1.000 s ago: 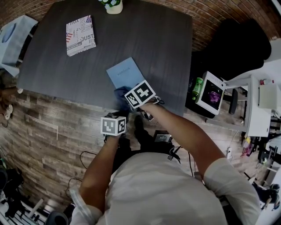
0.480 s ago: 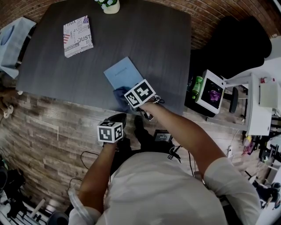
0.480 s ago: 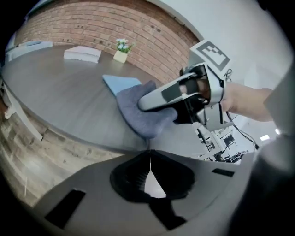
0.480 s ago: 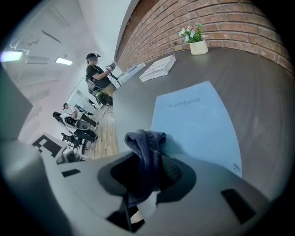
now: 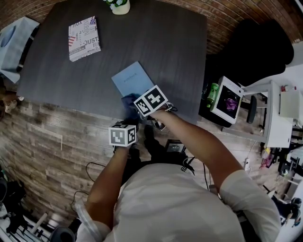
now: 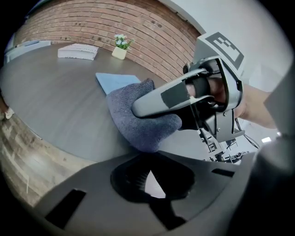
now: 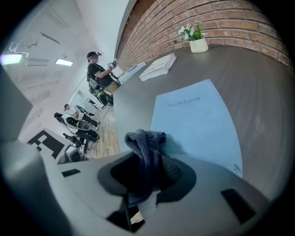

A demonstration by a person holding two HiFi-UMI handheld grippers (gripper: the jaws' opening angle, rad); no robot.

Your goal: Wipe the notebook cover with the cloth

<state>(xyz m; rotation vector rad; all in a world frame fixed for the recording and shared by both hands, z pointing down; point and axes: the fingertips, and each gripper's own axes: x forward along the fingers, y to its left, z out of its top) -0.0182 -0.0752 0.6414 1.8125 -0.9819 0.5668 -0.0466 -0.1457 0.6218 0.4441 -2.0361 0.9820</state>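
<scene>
A light blue notebook point(image 5: 132, 78) lies flat on the dark grey table point(image 5: 170, 52), near the front edge. A dark blue cloth point(image 5: 128, 101) rests on the notebook's near corner, and my right gripper point(image 5: 137, 106) is shut on it. In the right gripper view the cloth point(image 7: 145, 140) bunches up between the jaws of the right gripper point(image 7: 148, 171), with the notebook point(image 7: 198, 117) just beyond. My left gripper point(image 5: 123, 126) hangs off the table's front edge, close to the right one. Its jaws meet with nothing between them in the left gripper point(image 6: 148, 179) view, which also shows the cloth point(image 6: 133, 122).
A patterned book point(image 5: 84, 31) lies at the table's far left, and a small potted plant point(image 5: 119, 5) stands at the far edge. A light blue object point(image 5: 14, 38) sits left of the table. A black chair point(image 5: 258, 47) and a white box point(image 5: 227, 99) stand to the right.
My left gripper dipped a little down and left, then came back to about where it was. The right gripper and the cloth have stayed at the notebook's near corner.
</scene>
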